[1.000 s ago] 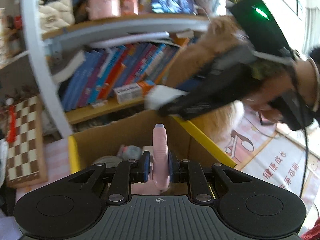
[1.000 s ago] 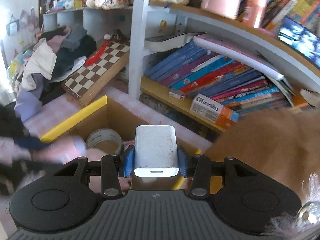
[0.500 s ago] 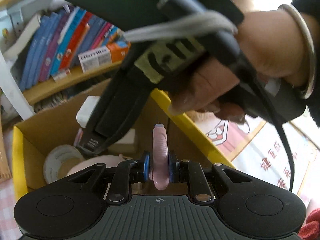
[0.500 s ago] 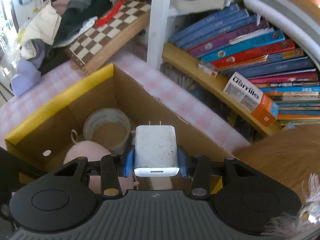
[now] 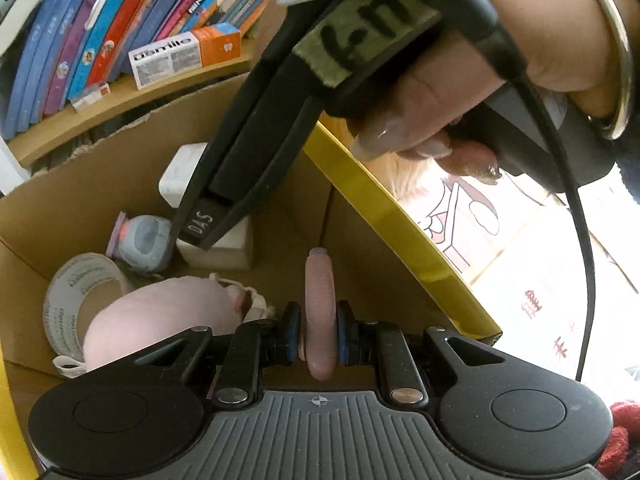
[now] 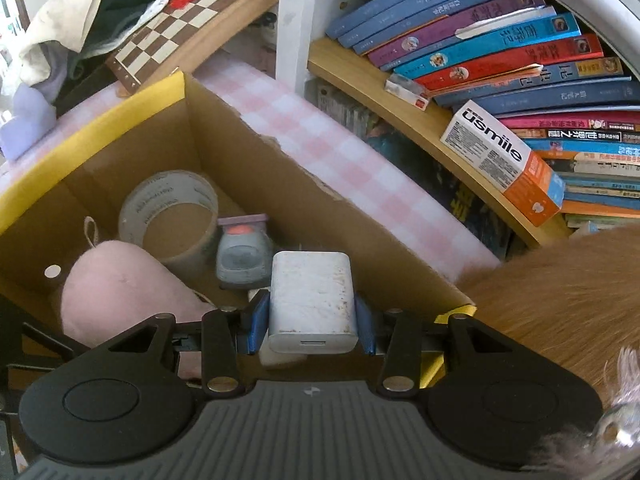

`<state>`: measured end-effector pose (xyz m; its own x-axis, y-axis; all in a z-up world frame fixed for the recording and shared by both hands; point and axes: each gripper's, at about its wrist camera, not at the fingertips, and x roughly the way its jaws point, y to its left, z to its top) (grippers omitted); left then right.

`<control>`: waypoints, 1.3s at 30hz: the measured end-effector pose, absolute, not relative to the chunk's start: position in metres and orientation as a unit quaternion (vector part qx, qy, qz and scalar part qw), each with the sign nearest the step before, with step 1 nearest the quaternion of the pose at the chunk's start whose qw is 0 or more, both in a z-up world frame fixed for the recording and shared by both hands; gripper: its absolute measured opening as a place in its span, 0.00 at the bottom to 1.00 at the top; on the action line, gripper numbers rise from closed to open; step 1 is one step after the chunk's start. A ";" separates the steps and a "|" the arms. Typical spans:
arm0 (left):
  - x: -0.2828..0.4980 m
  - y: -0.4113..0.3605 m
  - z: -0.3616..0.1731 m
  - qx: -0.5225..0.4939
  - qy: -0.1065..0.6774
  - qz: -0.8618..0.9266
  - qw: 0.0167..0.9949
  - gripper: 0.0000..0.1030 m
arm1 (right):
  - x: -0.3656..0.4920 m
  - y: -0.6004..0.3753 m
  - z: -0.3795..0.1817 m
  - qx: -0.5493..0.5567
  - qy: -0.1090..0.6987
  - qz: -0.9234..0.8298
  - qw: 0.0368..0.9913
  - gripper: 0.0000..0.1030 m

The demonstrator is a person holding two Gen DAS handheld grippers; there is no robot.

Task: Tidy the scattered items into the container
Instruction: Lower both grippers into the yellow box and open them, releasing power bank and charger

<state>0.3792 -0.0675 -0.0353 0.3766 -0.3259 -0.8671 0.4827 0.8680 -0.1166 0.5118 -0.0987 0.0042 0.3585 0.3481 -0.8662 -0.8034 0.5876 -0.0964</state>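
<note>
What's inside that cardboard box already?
In the box: a tape roll, pink plush, grey gadget and a white block. The tools hide the rest.

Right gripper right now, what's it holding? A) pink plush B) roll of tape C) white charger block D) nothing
C: the right gripper has its blue pads pressed on both sides of the white charger block, above the open cardboard box; the tape roll already lies inside.
</note>
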 end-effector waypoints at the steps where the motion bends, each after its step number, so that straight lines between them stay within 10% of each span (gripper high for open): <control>1: 0.379 -0.067 -0.036 0.079 0.503 -0.246 0.825 0.17 | 0.513 -0.099 0.004 -0.266 0.430 0.370 0.780 0.40; 24: 0.395 -0.083 -0.044 0.088 0.512 -0.236 0.821 0.17 | 0.514 -0.095 0.000 -0.293 0.430 0.370 0.770 0.40; 39: 0.350 -0.053 0.022 0.039 0.400 -0.179 0.898 0.38 | 0.501 -0.113 0.030 -0.240 0.395 0.375 0.804 0.51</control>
